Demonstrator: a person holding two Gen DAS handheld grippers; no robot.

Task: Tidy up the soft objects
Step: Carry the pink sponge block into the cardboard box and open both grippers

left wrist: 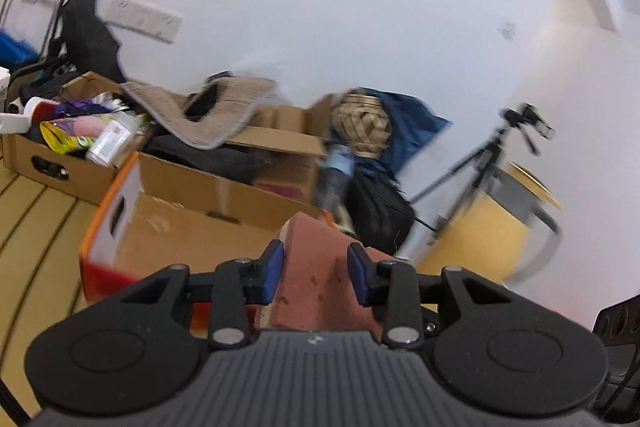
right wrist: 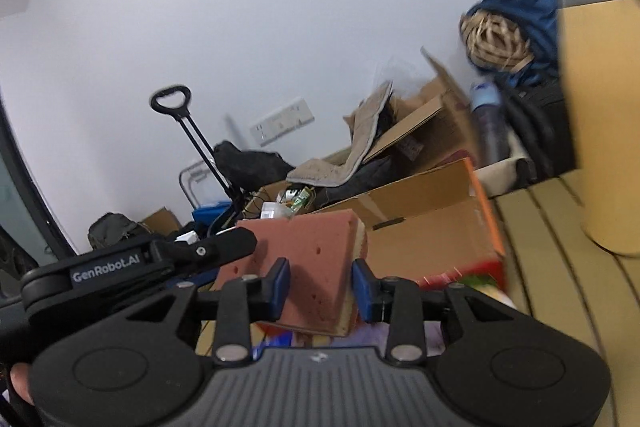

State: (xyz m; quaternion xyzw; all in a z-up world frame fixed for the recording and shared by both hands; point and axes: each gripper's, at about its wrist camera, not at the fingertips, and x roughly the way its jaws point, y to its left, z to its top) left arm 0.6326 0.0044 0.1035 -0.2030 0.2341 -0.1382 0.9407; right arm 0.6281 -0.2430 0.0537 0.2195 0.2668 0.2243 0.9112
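Note:
A pinkish-red sponge (left wrist: 320, 267) with a pale underside is held in the air between both grippers. My left gripper (left wrist: 316, 273) is shut on one end of it. My right gripper (right wrist: 320, 287) is shut on the other end of the sponge (right wrist: 308, 259). The left gripper's black body (right wrist: 160, 259) shows at the left of the right wrist view, touching the sponge's far side. An orange-edged cardboard box (left wrist: 192, 227) stands just beyond and below the sponge; it also shows in the right wrist view (right wrist: 432, 219).
More cardboard boxes (left wrist: 52, 163) full of clutter stand on the wooden floor, with a beige mat (left wrist: 200, 115) draped over one. A woven ball (left wrist: 362, 127), blue cloth, a bottle (left wrist: 334, 175), a black bag, a tripod (left wrist: 488, 155) and a yellow stool (left wrist: 480, 231) stand to the right.

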